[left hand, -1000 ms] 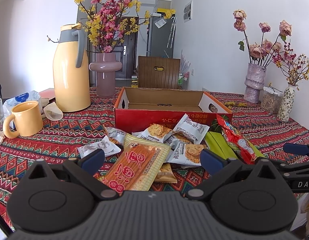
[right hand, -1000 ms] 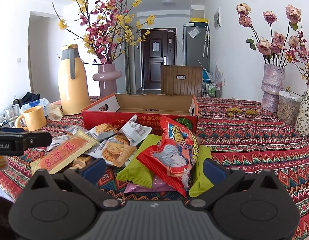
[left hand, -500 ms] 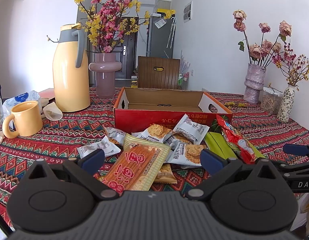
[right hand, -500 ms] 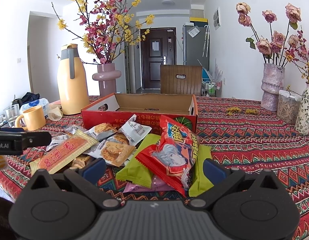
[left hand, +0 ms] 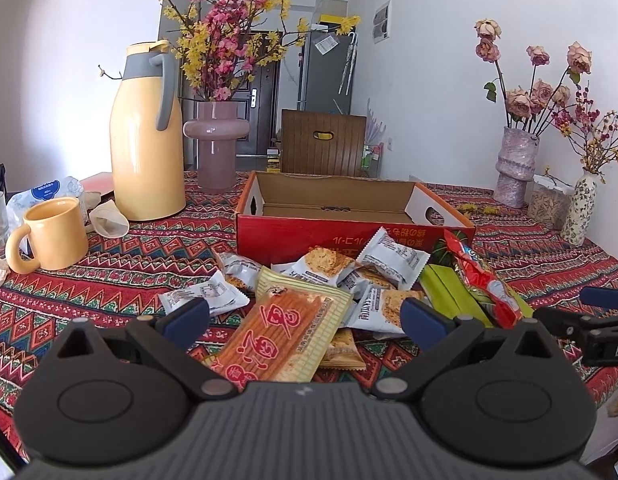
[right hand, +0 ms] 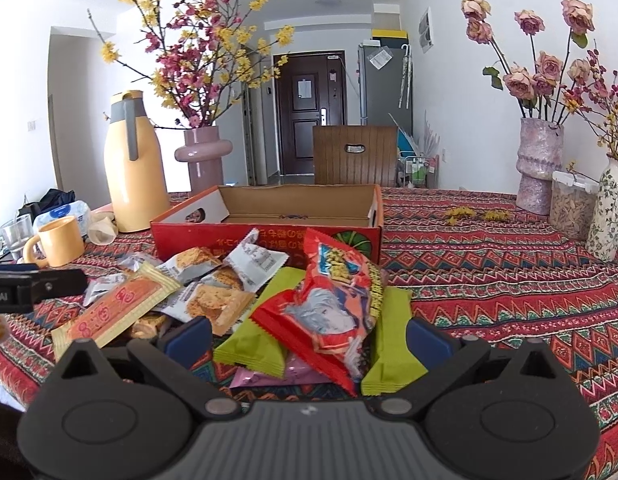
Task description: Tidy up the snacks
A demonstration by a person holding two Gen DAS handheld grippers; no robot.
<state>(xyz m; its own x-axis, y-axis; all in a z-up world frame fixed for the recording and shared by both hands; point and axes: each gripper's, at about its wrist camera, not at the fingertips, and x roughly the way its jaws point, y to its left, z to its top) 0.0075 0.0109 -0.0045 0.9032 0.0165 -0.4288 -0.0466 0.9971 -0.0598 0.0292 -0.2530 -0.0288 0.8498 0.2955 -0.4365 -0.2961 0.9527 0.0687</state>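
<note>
A pile of snack packets lies on the patterned tablecloth in front of an open red cardboard box [left hand: 349, 236] [right hand: 269, 240], which looks bare inside. My left gripper [left hand: 305, 316] is open, its blue fingertips either side of a long orange-and-yellow wafer packet [left hand: 285, 332]. Behind that lie several white biscuit packets [left hand: 389, 248]. My right gripper [right hand: 307, 336] is open around a red crisp bag [right hand: 329, 304] that rests on green packets [right hand: 253, 336] and a pink one. Neither gripper holds anything.
A yellow thermos jug [left hand: 147, 136], a yellow mug [left hand: 53, 236] and a pink vase of blossoms [left hand: 217, 140] stand at the left. Vases with dried roses [right hand: 539, 164] and a lidded jar [right hand: 569, 204] stand at the right. A wooden chair back [right hand: 355, 156] rises behind the box.
</note>
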